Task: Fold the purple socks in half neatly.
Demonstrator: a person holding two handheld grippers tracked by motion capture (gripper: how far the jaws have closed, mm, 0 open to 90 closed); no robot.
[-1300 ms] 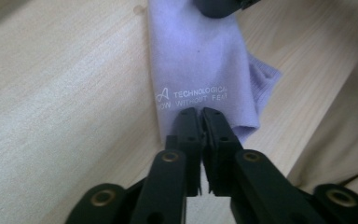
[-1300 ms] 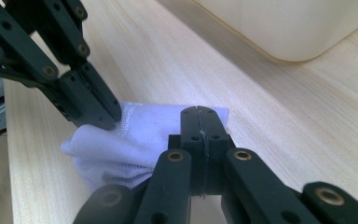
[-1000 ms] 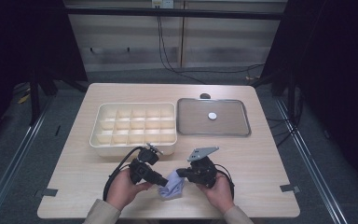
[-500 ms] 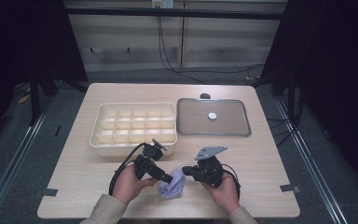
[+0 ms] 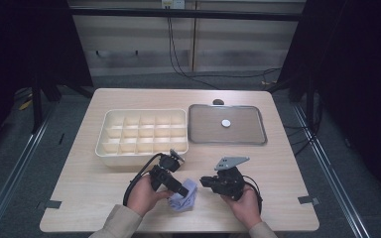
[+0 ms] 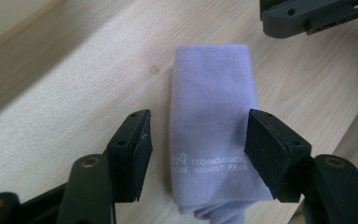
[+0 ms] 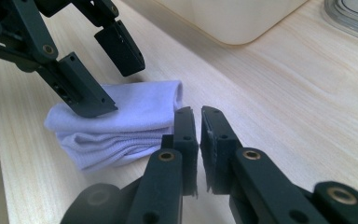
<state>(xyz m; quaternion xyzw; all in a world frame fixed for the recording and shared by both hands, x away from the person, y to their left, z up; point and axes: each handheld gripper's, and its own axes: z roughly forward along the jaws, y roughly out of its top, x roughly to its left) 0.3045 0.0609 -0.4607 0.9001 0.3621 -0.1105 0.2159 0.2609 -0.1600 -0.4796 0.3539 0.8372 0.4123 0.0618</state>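
Observation:
A folded lavender cloth (image 5: 185, 200) with white print lies on the wooden table near the front edge. My left gripper (image 5: 182, 190) points down over it. In the left gripper view the cloth (image 6: 212, 107) lies between the jaws of that gripper (image 6: 199, 140), which have just been opening; one pad stands clear of the cloth and the other sits at its edge. My right gripper (image 5: 203, 182) lies just right of the cloth. Its jaws (image 7: 199, 116) have just been opening and stand a narrow slit apart, with nothing between them, beside the cloth's (image 7: 121, 126) end.
A cream organizer box (image 5: 110, 148) with several compartments stands behind the hands. To its right is a metal tray (image 5: 226, 142) holding a small white disc (image 5: 225, 122). A small dark object (image 5: 218, 102) sits behind the tray. Bare wood stretches along the right side.
The left gripper has shifted right over the cloth and its jaws have widened. The right gripper has drawn back to the right, off the cloth, which now lies on the table.

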